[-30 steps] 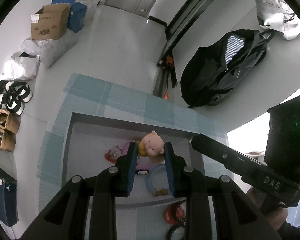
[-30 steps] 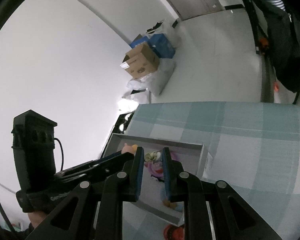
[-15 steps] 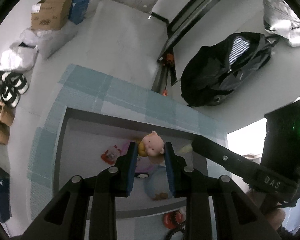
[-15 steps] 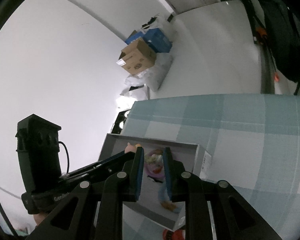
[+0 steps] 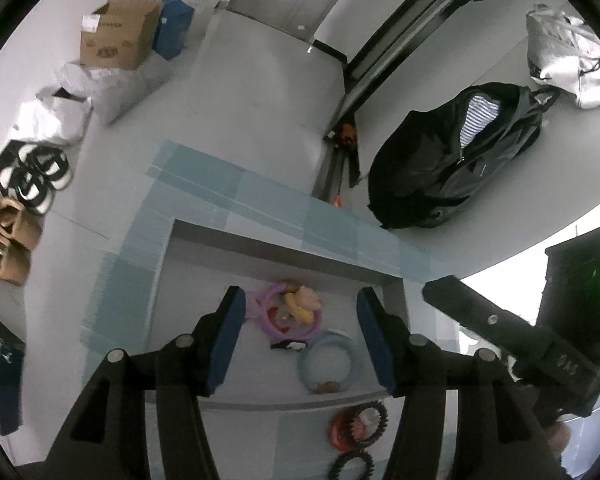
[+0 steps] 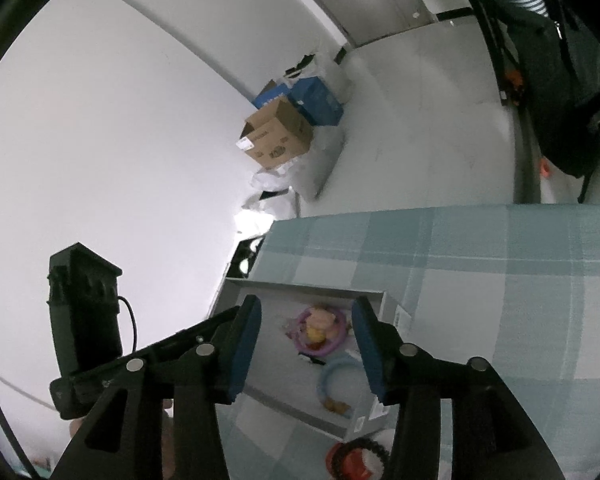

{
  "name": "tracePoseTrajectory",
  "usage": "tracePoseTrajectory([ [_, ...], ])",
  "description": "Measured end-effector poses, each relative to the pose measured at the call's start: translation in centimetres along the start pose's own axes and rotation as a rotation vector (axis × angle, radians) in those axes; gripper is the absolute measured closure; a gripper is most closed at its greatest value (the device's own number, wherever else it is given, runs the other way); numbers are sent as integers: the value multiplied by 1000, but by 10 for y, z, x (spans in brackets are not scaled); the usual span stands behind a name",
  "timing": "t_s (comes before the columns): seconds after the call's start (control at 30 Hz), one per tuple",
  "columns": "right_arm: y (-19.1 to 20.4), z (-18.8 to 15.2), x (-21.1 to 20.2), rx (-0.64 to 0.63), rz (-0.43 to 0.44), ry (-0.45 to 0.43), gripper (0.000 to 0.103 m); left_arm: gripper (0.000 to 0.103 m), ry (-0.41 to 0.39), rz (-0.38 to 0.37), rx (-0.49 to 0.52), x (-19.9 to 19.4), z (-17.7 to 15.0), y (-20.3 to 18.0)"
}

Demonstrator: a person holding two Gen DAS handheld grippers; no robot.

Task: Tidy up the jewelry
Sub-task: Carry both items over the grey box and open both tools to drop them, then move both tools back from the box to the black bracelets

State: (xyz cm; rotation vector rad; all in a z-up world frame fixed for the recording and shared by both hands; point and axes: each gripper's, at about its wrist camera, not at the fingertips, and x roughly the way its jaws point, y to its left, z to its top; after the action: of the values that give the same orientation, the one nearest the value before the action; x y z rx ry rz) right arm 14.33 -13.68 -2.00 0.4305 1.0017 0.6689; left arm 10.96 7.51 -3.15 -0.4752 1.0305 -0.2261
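1. Left wrist view looks down past the left gripper (image 5: 300, 336), whose blue-padded jaws stand wide apart with nothing between them, above a shallow grey rectangular tray (image 5: 284, 248).
2. Inside the tray a purple ring-shaped bracelet (image 5: 312, 330) lies near the far wall, and a small doll-head charm with a pink face and yellow body (image 5: 302, 302) rests on it, touching the ring.
3. Just beside the purple bracelet, toward the camera, lies a small black-and-white penguin-like charm (image 5: 288, 345).
4. A pale blue ring-shaped bracelet with a small brown charm (image 5: 329, 366) lies close to the near wall of the tray.
5. Outside the tray, on the blue-and-white checked tablecloth (image 5: 204, 184), a red and black beaded bracelet (image 5: 358, 424) lies just beside the near wall, and a black beaded ring (image 5: 352, 468) lies nearer the camera still.
6. Right wrist view shows the right gripper (image 6: 306, 344) with its blue pads likewise spread apart and holding nothing, hanging over the same tray (image 6: 300, 288).
7. From this side the doll-head charm (image 6: 320, 322) sits within the purple bracelet (image 6: 334, 340), with the pale blue bracelet (image 6: 332, 380) nearer the camera.
8. On the floor beyond the table stand a brown cardboard box (image 5: 118, 36) and a black backpack (image 5: 456, 160).
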Motion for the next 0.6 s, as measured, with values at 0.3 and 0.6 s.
tracePoseTrajectory([
  [0.3, 14, -11, -17, -52, -14, -38, 38, 50, -50, 82, 70, -13, -11, -6],
  [0.6, 19, -31, -37, -73, -56, -70, 24, 50, -83, 147, 159, -22, -33, -14],
])
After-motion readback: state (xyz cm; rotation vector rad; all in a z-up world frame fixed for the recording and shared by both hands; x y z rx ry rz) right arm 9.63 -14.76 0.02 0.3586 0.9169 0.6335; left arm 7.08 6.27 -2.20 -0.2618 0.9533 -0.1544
